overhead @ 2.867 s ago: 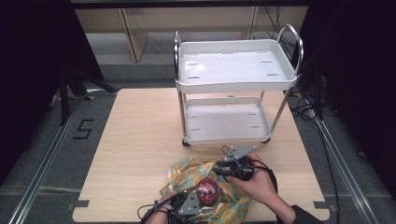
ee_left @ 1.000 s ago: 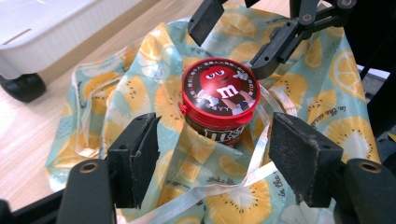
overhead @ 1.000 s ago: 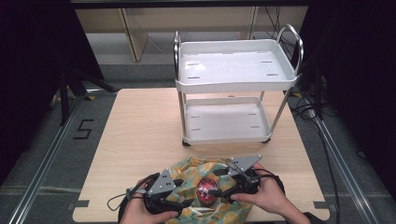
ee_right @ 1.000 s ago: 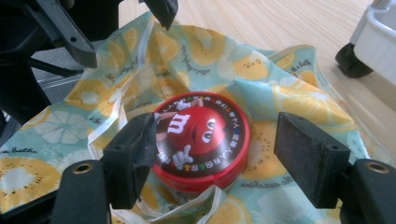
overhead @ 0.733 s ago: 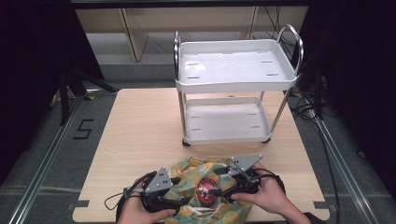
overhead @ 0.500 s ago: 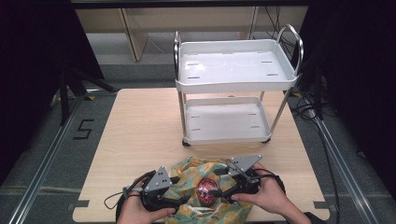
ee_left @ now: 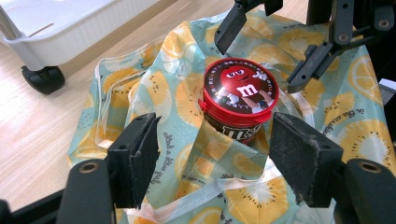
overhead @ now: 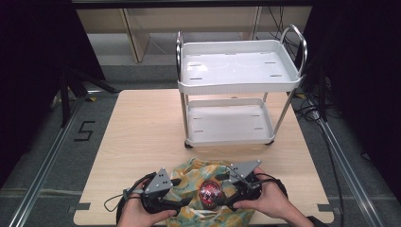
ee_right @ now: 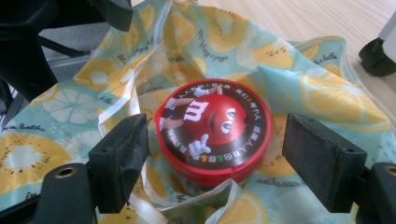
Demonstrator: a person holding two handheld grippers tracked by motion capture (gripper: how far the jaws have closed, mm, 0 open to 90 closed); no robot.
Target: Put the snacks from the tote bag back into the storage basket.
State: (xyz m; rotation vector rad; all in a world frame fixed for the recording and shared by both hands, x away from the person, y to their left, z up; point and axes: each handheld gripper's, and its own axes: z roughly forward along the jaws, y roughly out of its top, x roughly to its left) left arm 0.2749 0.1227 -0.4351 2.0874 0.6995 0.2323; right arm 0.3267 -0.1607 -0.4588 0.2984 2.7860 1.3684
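Round red-lidded candy tub (ee_right: 212, 128) upright in lemon-print plastic bag (overhead: 198, 172) at tabletop near edge. R gripper (ee_right: 219, 161) jaws just widened, apart, straddling lid, untouching. L gripper (ee_left: 212, 161) jaws apart, tub just ahead.

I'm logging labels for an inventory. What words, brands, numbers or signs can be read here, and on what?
"m": white letter on the red lid of the candy tub.
"5": black mark on the floor left of the table.
"a bath": part of the small script on the lemon-print bag.
Ring of small print around the lid's rim: too small to read.
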